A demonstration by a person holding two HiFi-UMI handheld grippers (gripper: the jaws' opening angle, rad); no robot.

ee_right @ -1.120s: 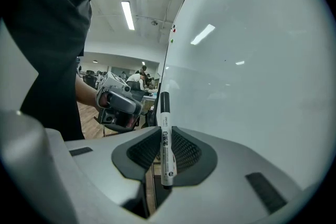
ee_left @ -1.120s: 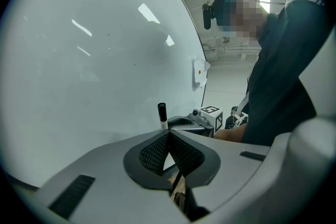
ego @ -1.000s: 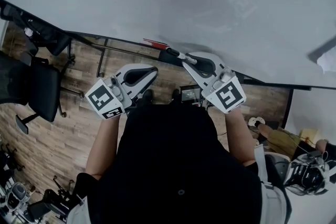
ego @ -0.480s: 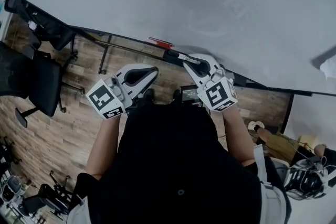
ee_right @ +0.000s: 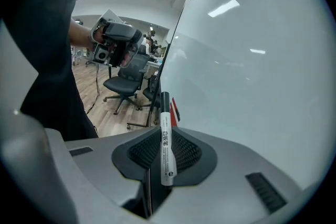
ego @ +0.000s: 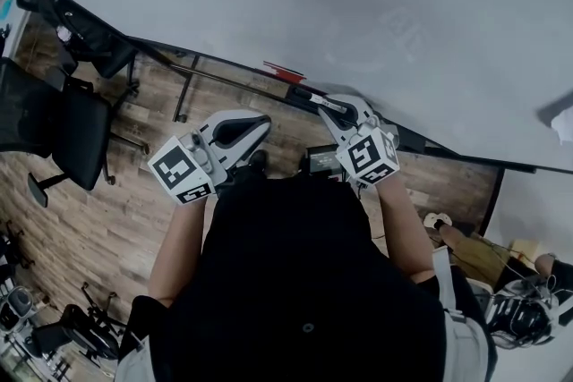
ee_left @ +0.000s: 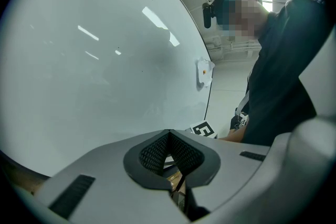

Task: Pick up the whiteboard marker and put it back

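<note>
- Marker in the claw: the right gripper [ee_right: 164, 134] is clamped on a white-barrelled, black-capped whiteboard marker [ee_right: 166, 149], held close to the large white whiteboard [ee_right: 252, 60] with its cap end pointing ahead, beyond the jaws.
- Seen from the head view, the marker sits just above the dark ledge along the whiteboard's lower edge [ego: 448, 150], not yet set down; a slim red object [ego: 285, 71], probably another marker, lies on that ledge just beyond its tip.
- The left gripper [ee_left: 169, 136] has its jaws closed together on nothing and hangs near the board, apart from the marker.
- Likely hazards: the jaws pinch only part of the barrel, so a knock of the long free end against the ledge or board could swivel it or slide it out. Letting go before it lies flat could send it rolling off to the wooden floor [ego: 98, 219], and pushing forward could nudge the red object.
- Print on the barrel reads "白板笔"; the smaller line beneath appears to say "WHITEBOARD MARKER", though it is too fine to be sure. No brand can be made out.
</note>
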